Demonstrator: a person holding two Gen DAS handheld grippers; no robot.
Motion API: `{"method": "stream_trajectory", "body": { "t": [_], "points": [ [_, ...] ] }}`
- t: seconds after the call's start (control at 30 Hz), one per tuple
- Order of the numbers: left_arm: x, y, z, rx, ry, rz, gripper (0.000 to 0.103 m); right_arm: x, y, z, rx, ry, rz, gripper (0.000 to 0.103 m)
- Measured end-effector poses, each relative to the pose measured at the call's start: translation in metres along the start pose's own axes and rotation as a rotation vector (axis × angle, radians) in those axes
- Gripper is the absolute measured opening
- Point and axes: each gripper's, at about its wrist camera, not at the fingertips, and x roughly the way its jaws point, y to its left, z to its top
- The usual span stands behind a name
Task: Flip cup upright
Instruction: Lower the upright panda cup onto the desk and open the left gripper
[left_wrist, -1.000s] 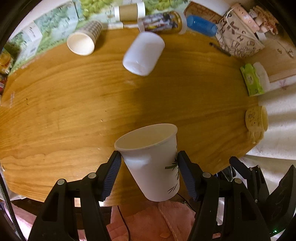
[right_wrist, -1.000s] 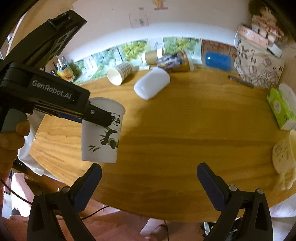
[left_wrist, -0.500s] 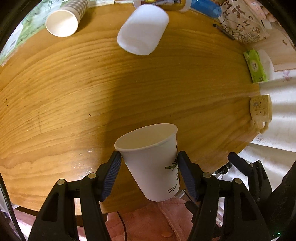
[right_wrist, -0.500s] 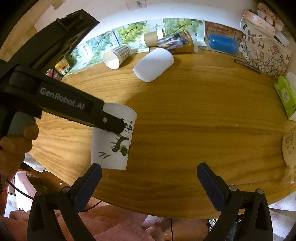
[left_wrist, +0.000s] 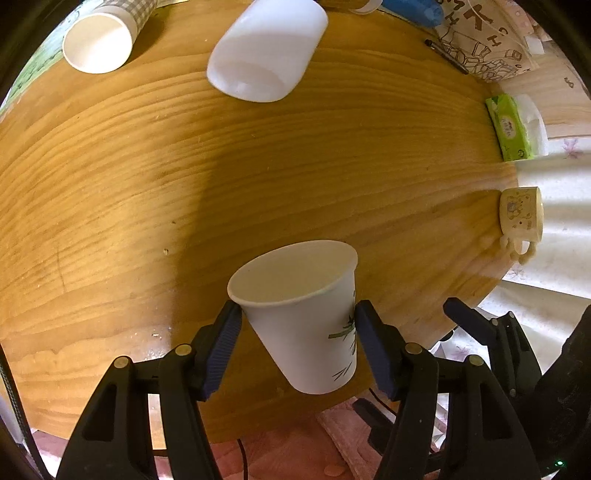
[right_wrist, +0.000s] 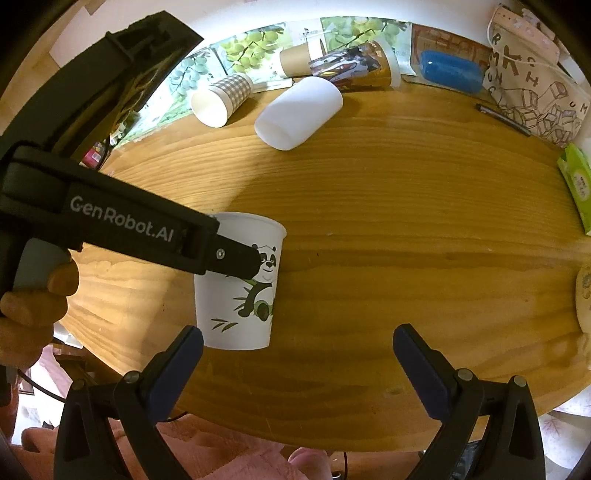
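Note:
My left gripper (left_wrist: 297, 325) is shut on a white paper cup with a panda print (left_wrist: 303, 314), mouth up, held upright over the near part of the wooden table (left_wrist: 258, 166). In the right wrist view the same cup (right_wrist: 240, 295) shows at the left with the left gripper's arm across its rim; its base is low, close to the tabletop (right_wrist: 406, 240). I cannot tell whether it touches. My right gripper (right_wrist: 297, 354) is open and empty near the table's front edge, to the right of the cup.
A white cup (left_wrist: 266, 55) and a checkered paper cup (left_wrist: 99, 40) lie on their sides at the far side. More cups (right_wrist: 351, 66), a blue case (right_wrist: 450, 72) and a printed bag (right_wrist: 535, 85) line the back. A green tissue pack (left_wrist: 508, 129) and a yellow mug (left_wrist: 521, 214) sit at the right edge.
The left gripper has moved forward over the table and lowered with the cup in it, staying upright. The right gripper stays open and has shifted forward a little.

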Motion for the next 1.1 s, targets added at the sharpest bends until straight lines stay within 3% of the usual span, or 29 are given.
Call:
{"method": "stream_trajectory", "body": {
  "t": [0.4,0.53,0.77,0.83,1.1],
  "points": [
    [0.001,0.001,0.012,0.021,0.003,-0.013,0.069,0.009,-0.001,0.011,0.017,0.016,0.003,0.103],
    [0.003,0.006,0.014,0.005,0.012,-0.009,0.075,0.012,-0.002,0.014,0.029,0.022,0.01,0.103],
    [0.005,0.006,0.014,0.005,0.016,-0.021,0.077,0.016,-0.004,0.018,0.03,0.025,0.027,0.103],
    [0.005,0.007,0.013,0.0,0.013,-0.023,0.085,0.017,-0.004,0.019,0.029,0.026,0.031,0.103],
    [-0.003,0.012,0.011,-0.016,0.003,-0.042,0.085,0.022,-0.004,0.023,0.027,0.025,0.063,0.103]
  ]
}}
